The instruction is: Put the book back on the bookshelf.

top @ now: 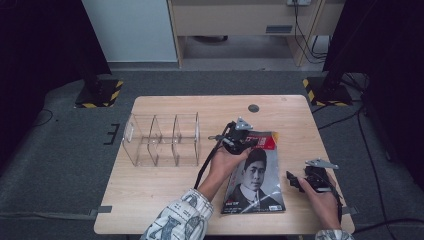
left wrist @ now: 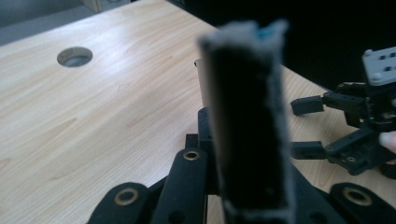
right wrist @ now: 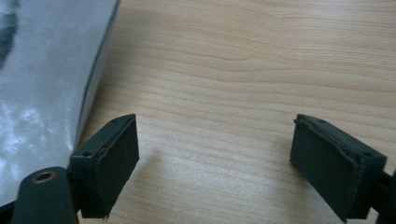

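Note:
A magazine (top: pixel 255 185) with a portrait on its cover lies on the right half of the wooden table (top: pixel 165 190). My left gripper (top: pixel 248 143) sits at the magazine's far left corner. In the left gripper view its jaws (left wrist: pixel 247 46) are pressed together, and a pale sliver like a page edge shows behind them. My right gripper (top: pixel 292 180) rests on the table just right of the magazine, open and pointing at its edge. In the right gripper view the gripper (right wrist: pixel 215 154) holds nothing but bare wood between its pads, with the magazine (right wrist: pixel 46 70) at the left. From the left gripper view the right gripper (left wrist: pixel 308 126) shows spread wide.
A clear acrylic organizer (top: pixel 160 140) with three compartments stands on the left half of the table. A round cable hole (top: pixel 253 108) (left wrist: pixel 74 56) sits near the far edge. Black stand bases with yellow striping are on the floor beyond both far corners.

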The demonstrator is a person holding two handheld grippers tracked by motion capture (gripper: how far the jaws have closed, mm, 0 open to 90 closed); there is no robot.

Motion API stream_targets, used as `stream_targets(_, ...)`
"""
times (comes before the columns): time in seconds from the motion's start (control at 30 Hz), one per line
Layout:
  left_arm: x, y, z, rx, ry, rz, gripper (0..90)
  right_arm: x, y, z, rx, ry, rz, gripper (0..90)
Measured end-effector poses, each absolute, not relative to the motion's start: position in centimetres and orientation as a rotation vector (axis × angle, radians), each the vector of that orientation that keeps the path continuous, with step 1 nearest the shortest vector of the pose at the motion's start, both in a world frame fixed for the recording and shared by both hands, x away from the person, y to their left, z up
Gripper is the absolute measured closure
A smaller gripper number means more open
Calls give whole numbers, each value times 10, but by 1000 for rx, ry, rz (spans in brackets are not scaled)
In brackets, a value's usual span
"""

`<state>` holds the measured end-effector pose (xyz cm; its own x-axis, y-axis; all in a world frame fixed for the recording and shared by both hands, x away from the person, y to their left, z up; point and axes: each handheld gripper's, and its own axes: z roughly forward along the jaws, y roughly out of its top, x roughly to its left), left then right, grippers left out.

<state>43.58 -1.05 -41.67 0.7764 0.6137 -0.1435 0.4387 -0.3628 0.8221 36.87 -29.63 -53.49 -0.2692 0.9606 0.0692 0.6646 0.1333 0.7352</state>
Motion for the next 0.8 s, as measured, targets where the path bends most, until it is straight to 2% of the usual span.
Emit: stream_targets(0.8, 428, 23, -367, 1821, 773, 291, 868, 369, -286, -538, 1490, 2033, 889, 160)
